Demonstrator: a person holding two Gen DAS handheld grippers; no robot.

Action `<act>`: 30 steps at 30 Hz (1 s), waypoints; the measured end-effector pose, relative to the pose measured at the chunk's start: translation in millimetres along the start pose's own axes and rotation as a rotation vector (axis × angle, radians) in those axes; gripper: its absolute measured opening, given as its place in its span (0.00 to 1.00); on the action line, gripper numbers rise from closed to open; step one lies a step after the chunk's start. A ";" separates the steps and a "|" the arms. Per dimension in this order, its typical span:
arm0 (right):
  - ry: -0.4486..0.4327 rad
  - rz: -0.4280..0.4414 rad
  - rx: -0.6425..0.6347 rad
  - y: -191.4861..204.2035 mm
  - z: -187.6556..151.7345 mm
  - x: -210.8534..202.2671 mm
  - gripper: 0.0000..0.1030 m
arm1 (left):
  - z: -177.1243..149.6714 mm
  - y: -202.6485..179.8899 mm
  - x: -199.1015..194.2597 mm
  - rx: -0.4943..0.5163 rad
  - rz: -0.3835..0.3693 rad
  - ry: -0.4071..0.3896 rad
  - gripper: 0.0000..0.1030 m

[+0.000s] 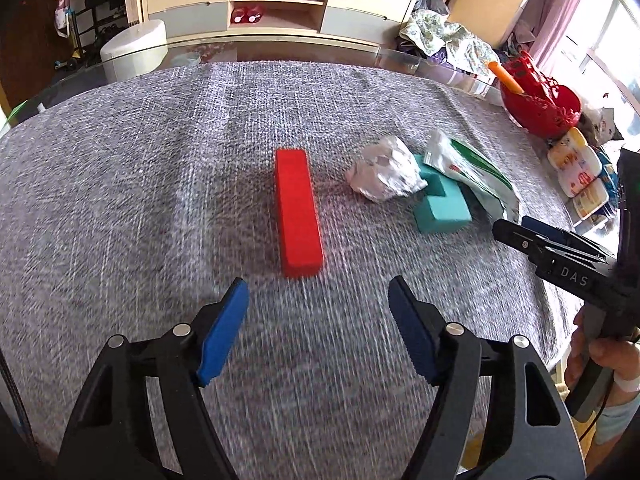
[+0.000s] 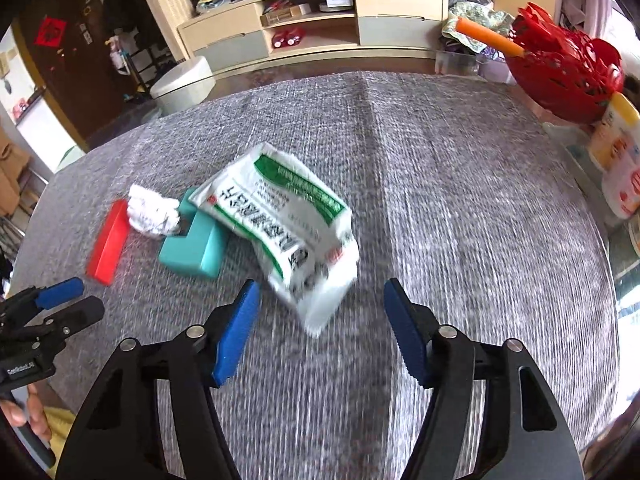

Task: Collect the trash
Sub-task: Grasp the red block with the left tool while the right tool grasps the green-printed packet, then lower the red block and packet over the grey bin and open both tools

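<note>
A: Where did the trash lie?
B: One white-and-green wrapper (image 2: 280, 220) lay just ahead of the right gripper (image 2: 320, 312), its near corner reaching in between the blue pads (image 2: 236, 332) without touching them. One crumpled paper ball (image 2: 154, 210) sat farther off to that gripper's left, against the one teal block (image 2: 192, 248) that the wrapper leaned on.

A: And the grippers?
B: Both were angled down at the grey cloth (image 2: 460, 220). The right one's jaws stood apart, gripping nothing. The left gripper (image 1: 318, 312) was likewise parted and empty, one red block (image 1: 298, 212) lying lengthwise straight ahead of it, clear of the fingers.

A: Hands?
B: Two, each on a handle; the right hand (image 1: 596, 356) showed low in the left view.
</note>
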State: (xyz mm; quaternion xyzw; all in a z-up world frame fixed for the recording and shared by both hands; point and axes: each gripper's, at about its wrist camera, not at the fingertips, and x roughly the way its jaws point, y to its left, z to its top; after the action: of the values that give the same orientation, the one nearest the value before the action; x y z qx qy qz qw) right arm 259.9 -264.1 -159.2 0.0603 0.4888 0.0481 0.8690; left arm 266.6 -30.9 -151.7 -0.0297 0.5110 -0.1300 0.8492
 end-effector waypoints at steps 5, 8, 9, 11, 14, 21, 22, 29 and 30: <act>-0.009 0.010 -0.018 6.1 14.0 10.2 0.59 | 15.1 -1.2 14.1 0.006 0.000 0.004 0.55; -0.017 0.009 -0.029 9.8 23.4 16.3 0.59 | 25.5 -2.2 19.1 0.013 0.007 -0.004 0.44; -0.020 0.011 -0.030 9.9 25.4 17.4 0.59 | 28.4 -2.4 20.2 0.012 0.003 -0.002 0.37; -0.026 0.005 -0.032 9.4 26.6 17.4 0.45 | 32.5 -3.6 22.3 0.017 0.009 0.000 0.23; -0.024 0.017 -0.033 8.1 26.8 15.3 0.37 | 32.6 -7.6 22.9 0.031 0.013 -0.001 0.21; -0.049 0.026 -0.014 2.3 16.4 -11.2 0.32 | 19.7 -11.4 10.4 0.040 -0.002 -0.003 0.19; -0.052 0.027 -0.013 2.2 14.8 -14.7 0.32 | 16.2 -13.6 5.3 0.045 -0.002 -0.008 0.19; -0.086 0.047 -0.015 10.1 -7.8 -61.7 0.32 | -12.9 -24.3 -36.7 0.062 -0.002 -0.049 0.18; -0.088 0.049 -0.016 11.8 -12.6 -66.5 0.32 | -20.4 -26.0 -44.5 0.062 -0.004 -0.052 0.18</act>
State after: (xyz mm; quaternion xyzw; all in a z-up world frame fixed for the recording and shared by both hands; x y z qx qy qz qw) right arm 214.4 -261.3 -107.7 0.0674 0.4482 0.0704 0.8886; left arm 224.0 -43.1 -118.4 -0.0077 0.4842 -0.1464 0.8626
